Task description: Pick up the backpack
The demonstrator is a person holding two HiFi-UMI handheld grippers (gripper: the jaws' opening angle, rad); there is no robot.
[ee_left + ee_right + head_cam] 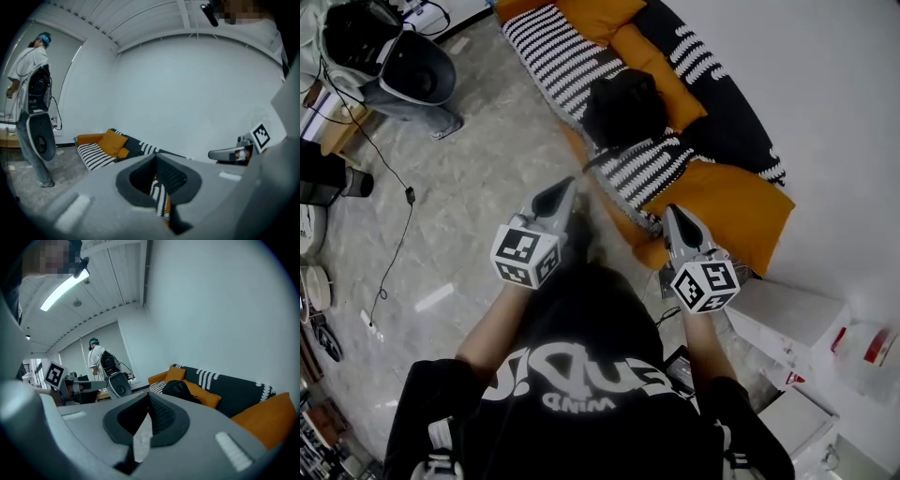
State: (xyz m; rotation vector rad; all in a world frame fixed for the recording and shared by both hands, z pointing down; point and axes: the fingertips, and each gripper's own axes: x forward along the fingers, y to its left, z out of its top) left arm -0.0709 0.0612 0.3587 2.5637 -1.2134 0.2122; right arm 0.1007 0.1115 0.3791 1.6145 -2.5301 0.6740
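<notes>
The black backpack [623,108] lies on a sofa [553,56] with a black-and-white striped seat and orange cushions [736,202]. In the right gripper view the backpack [178,389] sits ahead, right of the jaw tips. My left gripper [567,186] is shut with nothing in it, short of the sofa's front edge. My right gripper [671,212] is also shut with nothing held, over the sofa's near end. In the left gripper view the jaws [156,157] are pressed together and hide the backpack; only the sofa's far end [101,150] shows.
A second person [412,89] stands on the grey floor at the far left, carrying a grey device. A thin cable [394,248] trails across the floor. White boxes [787,319] and a white jug [867,354] stand by the wall, right of the sofa.
</notes>
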